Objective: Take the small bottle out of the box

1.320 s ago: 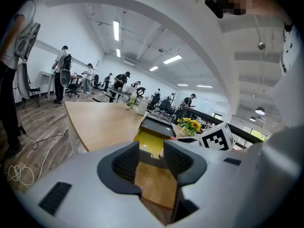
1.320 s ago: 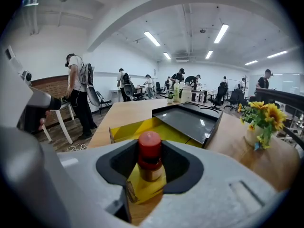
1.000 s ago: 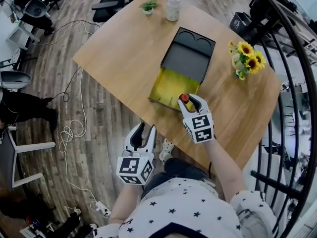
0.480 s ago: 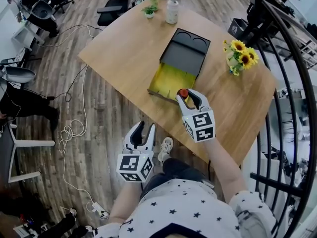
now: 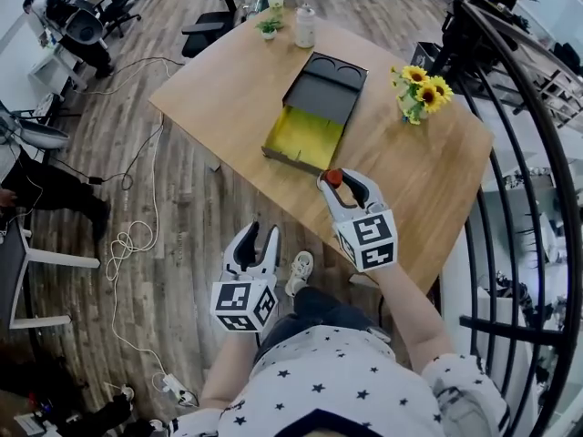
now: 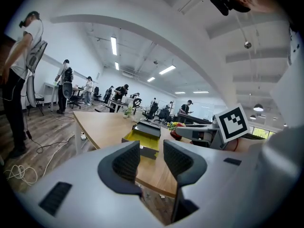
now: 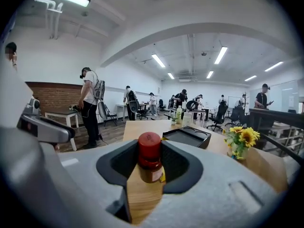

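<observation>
Items on and around the tabletop (image 5: 228,89), counted: one small bottle (image 7: 150,158) with a red cap; one box (image 5: 301,139), lying open, with a yellow inside and a black lid (image 5: 330,85) that has two round recesses; one bunch of sunflowers (image 5: 417,85) near the right edge; two taller bottles (image 5: 305,25) at the far edge; one little potted plant (image 5: 267,27) beside them. Grippers: two, both mine. Position of the small bottle: out of the box, upright, directly between the jaws of my right gripper (image 5: 342,185), just on the near side of the box's yellow end and over bare wood. I cannot tell whether its base rests on the tabletop or hangs above it. Right jaws: set fairly wide, closed on the bottle, with the dark pads against the cap and neck on both sides and the label visible below them. Left gripper (image 5: 258,244): held off the near edge of the tabletop, over the wooden floor (image 5: 173,208), well apart from the box and the bottle. Left jaws: a narrow gap between the two pads, nothing in it and nothing touched; through the gap I see the tabletop's edge and the box beyond. Background: several people and office chairs around the room.
</observation>
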Available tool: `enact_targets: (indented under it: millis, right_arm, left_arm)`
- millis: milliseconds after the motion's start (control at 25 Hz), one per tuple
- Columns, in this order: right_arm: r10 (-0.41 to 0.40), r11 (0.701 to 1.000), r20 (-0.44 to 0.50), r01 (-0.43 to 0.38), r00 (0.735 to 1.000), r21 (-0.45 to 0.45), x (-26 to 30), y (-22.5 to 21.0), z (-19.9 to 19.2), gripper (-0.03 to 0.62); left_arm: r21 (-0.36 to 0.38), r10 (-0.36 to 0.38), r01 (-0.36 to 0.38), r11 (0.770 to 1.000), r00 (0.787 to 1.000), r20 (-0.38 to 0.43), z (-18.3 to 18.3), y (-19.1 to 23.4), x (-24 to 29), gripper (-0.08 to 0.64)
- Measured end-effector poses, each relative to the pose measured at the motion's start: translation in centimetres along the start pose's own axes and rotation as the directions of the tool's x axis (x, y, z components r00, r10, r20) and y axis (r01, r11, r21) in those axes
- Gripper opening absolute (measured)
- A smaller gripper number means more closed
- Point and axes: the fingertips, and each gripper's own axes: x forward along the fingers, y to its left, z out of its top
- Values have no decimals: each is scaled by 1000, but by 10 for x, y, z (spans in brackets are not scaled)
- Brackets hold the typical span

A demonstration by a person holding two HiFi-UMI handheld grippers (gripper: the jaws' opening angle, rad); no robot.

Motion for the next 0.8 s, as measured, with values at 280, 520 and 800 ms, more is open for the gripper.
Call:
enact_targets:
  millis: [280,520,800]
  right_arm:
    - [7,1000,31,-6,999,-10,-69,17,1,144]
    - [16,1000,44,-15,999,-27,-122,31,0,144]
    - [18,1000,48,-17,999,-16,-173,51,-9,144]
  left_arm:
    - [18,5,-6,1000,999,38,-8,-33,-45,143]
    - [31,10,-12,999,998,56,-12,-60,-77,143]
    - [60,4,-8,998,998,62,-12,-88,-112,143]
